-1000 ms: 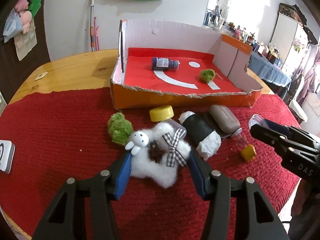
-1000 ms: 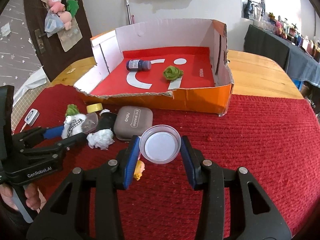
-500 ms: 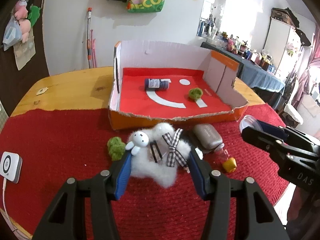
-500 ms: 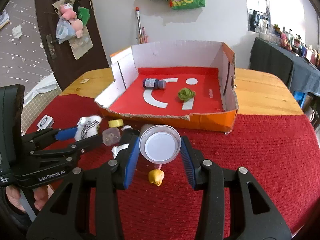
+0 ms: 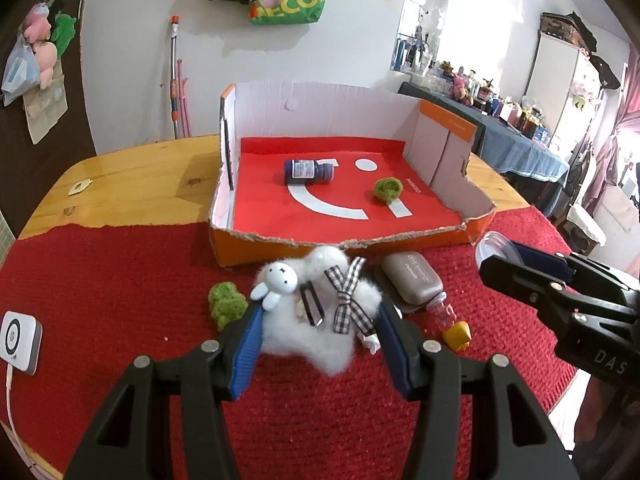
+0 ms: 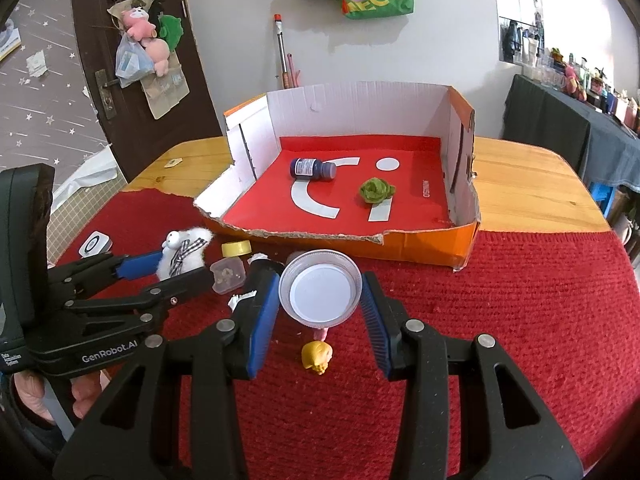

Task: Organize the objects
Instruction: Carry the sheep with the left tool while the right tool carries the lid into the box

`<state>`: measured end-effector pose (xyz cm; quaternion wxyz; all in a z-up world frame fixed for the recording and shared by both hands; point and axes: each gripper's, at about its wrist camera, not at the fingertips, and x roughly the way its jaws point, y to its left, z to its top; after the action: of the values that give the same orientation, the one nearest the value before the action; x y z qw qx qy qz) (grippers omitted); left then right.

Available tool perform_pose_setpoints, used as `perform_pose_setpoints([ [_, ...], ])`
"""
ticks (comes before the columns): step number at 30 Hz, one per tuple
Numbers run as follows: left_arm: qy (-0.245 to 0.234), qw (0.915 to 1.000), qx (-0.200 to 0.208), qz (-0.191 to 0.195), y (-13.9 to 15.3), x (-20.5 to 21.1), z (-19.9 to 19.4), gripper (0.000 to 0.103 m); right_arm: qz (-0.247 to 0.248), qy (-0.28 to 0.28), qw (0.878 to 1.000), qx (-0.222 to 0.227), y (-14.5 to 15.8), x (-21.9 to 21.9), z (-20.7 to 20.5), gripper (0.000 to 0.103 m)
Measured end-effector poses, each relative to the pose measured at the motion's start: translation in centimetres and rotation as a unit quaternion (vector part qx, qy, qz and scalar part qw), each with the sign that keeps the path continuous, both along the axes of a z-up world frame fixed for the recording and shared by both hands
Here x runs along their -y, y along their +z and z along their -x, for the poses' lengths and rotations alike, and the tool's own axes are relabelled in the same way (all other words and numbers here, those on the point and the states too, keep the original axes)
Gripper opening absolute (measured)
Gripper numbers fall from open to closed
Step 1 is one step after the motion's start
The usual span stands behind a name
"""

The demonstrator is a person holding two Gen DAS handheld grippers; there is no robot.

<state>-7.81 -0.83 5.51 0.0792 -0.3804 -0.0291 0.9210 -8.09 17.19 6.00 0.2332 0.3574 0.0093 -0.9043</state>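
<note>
My left gripper (image 5: 318, 322) is shut on a fluffy white plush (image 5: 316, 320) with a bunny head and a checked bow, held above the red cloth; it also shows in the right wrist view (image 6: 182, 254). My right gripper (image 6: 320, 294) is shut on a round clear plastic lid (image 6: 320, 290), held in the air in front of the orange cardboard box (image 6: 420, 240). The box (image 5: 320, 246) has a red floor with a dark blue bottle (image 5: 308, 171) and a green ball (image 5: 387, 189) inside.
On the red cloth lie a green pompom (image 5: 226, 306), a grey-brown case (image 5: 412, 278), a small bottle with a yellow figure (image 6: 316, 356), a yellow cap (image 6: 236, 248), a clear small container (image 6: 228, 276) and a white device (image 5: 18, 340) at the left edge.
Both grippers have lifted their loads up off the cloth and drawn back; the box now looks farther off and the loose items lie lower beneath the grippers.
</note>
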Motion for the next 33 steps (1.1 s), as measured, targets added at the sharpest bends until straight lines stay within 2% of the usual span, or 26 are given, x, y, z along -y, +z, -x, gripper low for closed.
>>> perform_pose_setpoints([
  [16, -0.005, 1.0000, 0.000, 0.002, 1.4, -0.3, 3.0, 0.056, 0.006, 0.002, 1.000, -0.001, 1.8, -0.1, 2.6, 0.040],
  [33, -0.012, 0.9999, 0.008, 0.005, 1.7, -0.4, 6.3, 0.056, 0.006, 0.003, 1.000, 0.010, 2.3, 0.3, 6.0, 0.040],
])
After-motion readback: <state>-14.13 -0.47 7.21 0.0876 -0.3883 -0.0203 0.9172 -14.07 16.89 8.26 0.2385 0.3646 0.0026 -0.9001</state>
